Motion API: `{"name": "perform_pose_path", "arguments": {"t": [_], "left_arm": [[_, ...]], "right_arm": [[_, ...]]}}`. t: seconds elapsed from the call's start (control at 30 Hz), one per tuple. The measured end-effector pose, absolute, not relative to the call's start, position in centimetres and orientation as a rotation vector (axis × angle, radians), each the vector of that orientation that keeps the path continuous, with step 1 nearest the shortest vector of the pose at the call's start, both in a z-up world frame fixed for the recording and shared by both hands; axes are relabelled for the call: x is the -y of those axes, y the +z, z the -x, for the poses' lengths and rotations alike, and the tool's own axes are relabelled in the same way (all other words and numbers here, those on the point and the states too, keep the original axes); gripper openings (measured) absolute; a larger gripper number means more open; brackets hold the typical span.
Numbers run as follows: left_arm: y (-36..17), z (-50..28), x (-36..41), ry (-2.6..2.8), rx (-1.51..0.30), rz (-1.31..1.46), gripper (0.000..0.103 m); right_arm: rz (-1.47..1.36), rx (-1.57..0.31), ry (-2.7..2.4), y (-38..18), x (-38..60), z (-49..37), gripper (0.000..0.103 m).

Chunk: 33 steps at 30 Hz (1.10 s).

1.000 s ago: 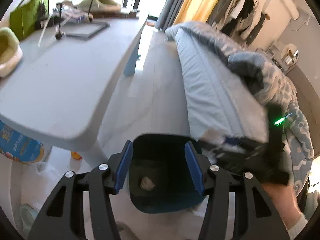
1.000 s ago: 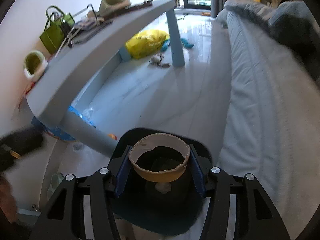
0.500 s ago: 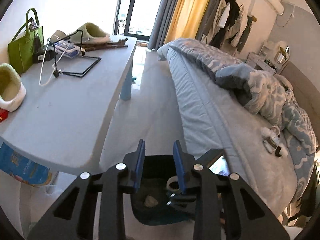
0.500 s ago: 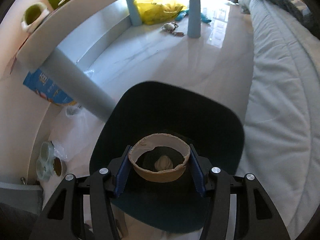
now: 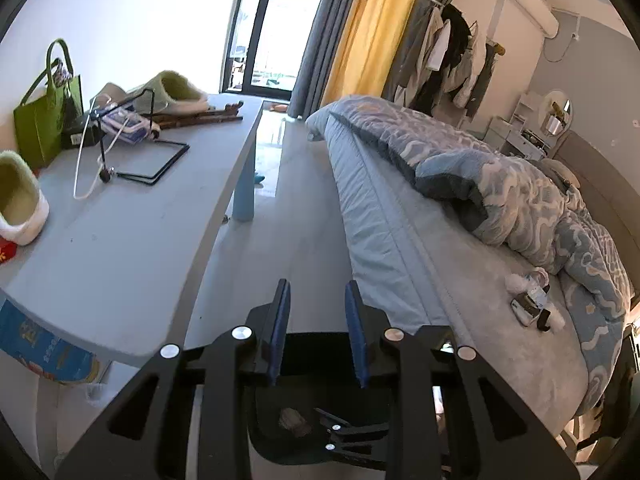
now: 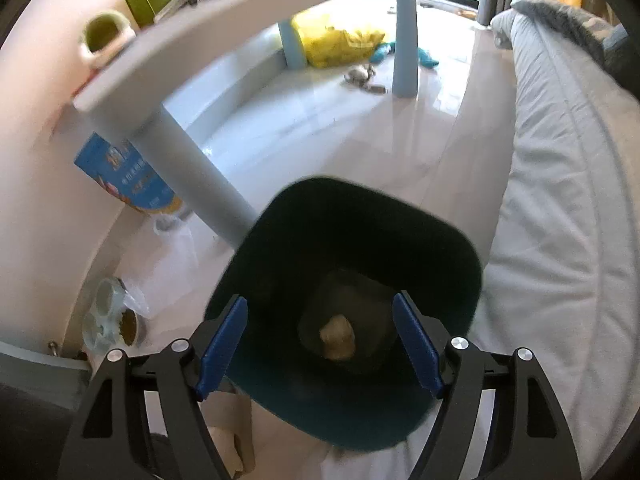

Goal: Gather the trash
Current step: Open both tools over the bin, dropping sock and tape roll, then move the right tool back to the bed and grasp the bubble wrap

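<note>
Two claws over one dark bin (image 6: 352, 240) on the floor — right claw (image 6: 320, 344) opening, nothing between its pads; left claw (image 5: 318, 332) narrowed, empty. Bin holds a crumpled wad (image 6: 338, 336) — beside the bed (image 6: 560, 200).

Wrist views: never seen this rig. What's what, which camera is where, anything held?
There is no robot. A person carries a two-finger gripper in each hand, and each has a fisheye camera looking along its blue-padded fingers. The left view shows the left gripper, its jaws narrow and empty. A table with a slipper and a green bag is on the left of the picture, and a bed on the right. The right view looks down past the right gripper into a dark bin holding a pale wad. Its jaws are opening and grip nothing.
</note>
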<state>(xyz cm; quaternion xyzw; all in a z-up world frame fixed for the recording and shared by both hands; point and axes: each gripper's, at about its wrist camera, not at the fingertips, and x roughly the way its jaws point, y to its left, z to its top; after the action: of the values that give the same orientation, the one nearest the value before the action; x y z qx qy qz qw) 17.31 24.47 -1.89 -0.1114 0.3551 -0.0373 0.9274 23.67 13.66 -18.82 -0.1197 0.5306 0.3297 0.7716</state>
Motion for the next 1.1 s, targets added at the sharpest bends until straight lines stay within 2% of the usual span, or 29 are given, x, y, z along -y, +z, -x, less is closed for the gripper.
{"name": "perform_pose_path", "arguments": {"t": [0.33,1.1], "left_arm": [[-0.1,-18.1,-22.0,-0.097,-0.675,0.248,0.029],[-0.9,-20.5,-9.6,-0.24,-0.695,0.136,0.055]], "right_arm": [[0.207,-0.981,0.737,-11.9,-9.5,-23.1,0.076],[0.137,-0.804,0.586,-7.9,6.0,-23.4,0.076]]}}
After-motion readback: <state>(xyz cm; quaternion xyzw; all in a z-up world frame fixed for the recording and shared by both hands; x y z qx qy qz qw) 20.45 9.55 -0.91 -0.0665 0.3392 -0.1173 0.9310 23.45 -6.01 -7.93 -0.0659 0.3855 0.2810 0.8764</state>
